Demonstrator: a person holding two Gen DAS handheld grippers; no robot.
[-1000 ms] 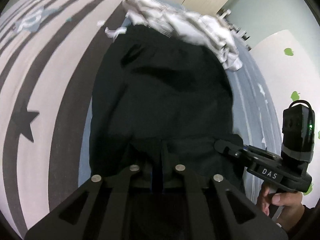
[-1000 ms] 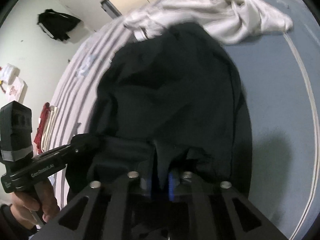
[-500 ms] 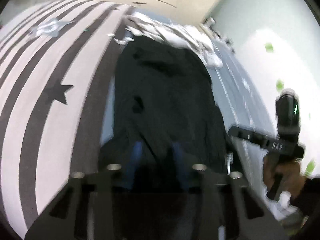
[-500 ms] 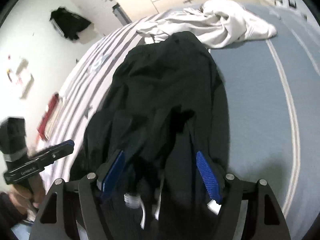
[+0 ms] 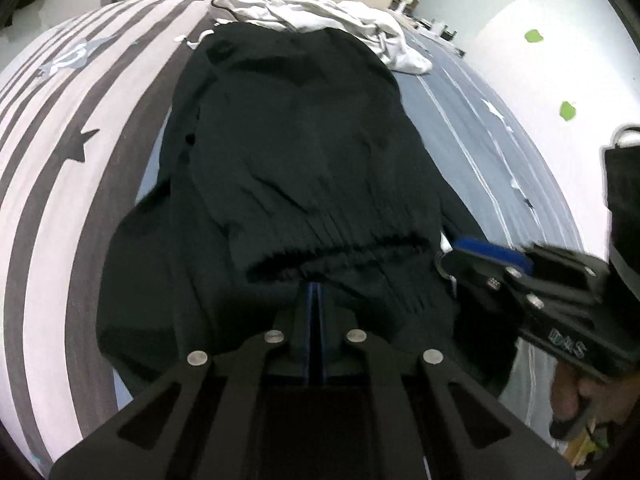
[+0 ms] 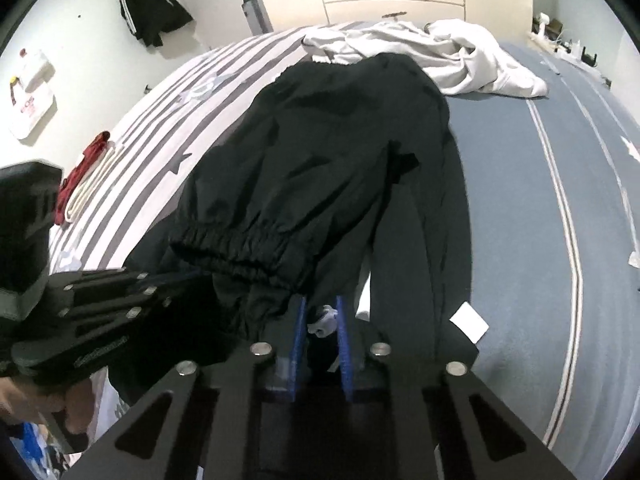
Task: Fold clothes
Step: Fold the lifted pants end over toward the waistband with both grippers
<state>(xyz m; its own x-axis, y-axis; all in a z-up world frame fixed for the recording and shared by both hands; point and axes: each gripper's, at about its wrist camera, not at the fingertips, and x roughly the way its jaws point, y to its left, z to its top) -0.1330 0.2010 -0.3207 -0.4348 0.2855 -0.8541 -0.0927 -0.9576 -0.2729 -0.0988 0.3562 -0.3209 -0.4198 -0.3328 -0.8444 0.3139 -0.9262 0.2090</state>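
A: While pinched this thinly at the left gripper (image 5: 314, 298), fingers pressed all but together on the near edge of the black trousers (image 5: 300, 140), could slip free under a sharp pull.

B: Agreed, going by the left wrist view. Spread lengthwise up the bed (image 5: 60, 168), far end tucked against the pale crumpled garment (image 5: 340, 16). Might drag that heap along, or end up folded onto it.

A: Over to the right wrist view. Closing at the right gripper (image 6: 322, 322), with dark cloth and a pale cord end (image 6: 323, 318) between the fingers.

B: Might catch only the cord and little waistband. Would leave that side sagging and skew the fold.

A: Also worth watching: white label (image 6: 468, 326) flipped outward on a loose flap, likely to bunch underneath.

B: Red and cream pieces (image 6: 84, 180) well apart near the bed's far side. No obstacle there.
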